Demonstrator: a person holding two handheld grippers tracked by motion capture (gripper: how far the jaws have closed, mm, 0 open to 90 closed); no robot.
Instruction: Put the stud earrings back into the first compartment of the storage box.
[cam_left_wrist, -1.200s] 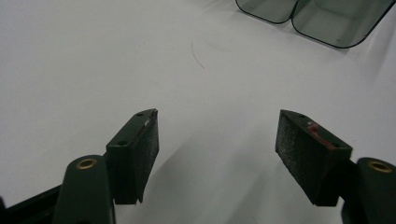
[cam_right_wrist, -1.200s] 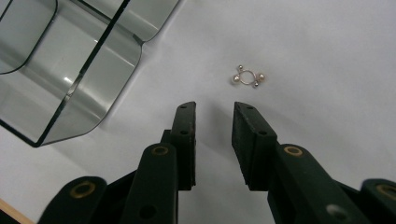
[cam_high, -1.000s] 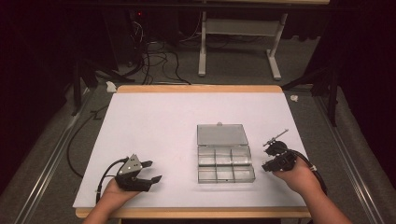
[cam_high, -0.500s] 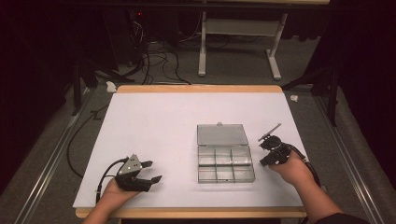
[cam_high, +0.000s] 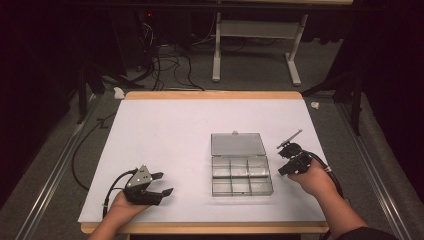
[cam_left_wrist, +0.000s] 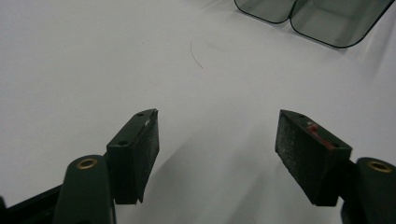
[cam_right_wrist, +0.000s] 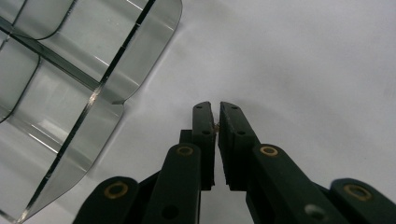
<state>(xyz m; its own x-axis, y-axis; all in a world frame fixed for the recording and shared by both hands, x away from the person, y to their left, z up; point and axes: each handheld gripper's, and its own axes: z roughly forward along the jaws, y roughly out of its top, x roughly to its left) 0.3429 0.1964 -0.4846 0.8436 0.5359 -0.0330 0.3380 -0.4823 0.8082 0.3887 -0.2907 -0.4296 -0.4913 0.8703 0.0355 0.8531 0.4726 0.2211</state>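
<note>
A clear plastic compartment box (cam_high: 242, 172) lies open right of the table's middle, its lid (cam_high: 236, 144) flat behind it. My right gripper (cam_high: 283, 150) is just off the box's right side. In the right gripper view its jaws (cam_right_wrist: 215, 116) stand nearly closed over bare white table, pinching a tiny tan speck at the tips, with the box's empty compartments (cam_right_wrist: 70, 70) to their left. My left gripper (cam_high: 165, 183) rests near the front left of the table, open. Nothing lies between its pads (cam_left_wrist: 140, 144), and a corner of the box (cam_left_wrist: 322, 18) shows far ahead.
The white table top (cam_high: 170, 135) has a wooden front edge (cam_high: 200, 228). A black cable (cam_high: 80, 160) hangs off its left side. Behind the table are desk legs (cam_high: 217, 45) and cables on a grey floor.
My right gripper has moved left and a little away from the person, closer to the box's right side. The left gripper has stayed put.
</note>
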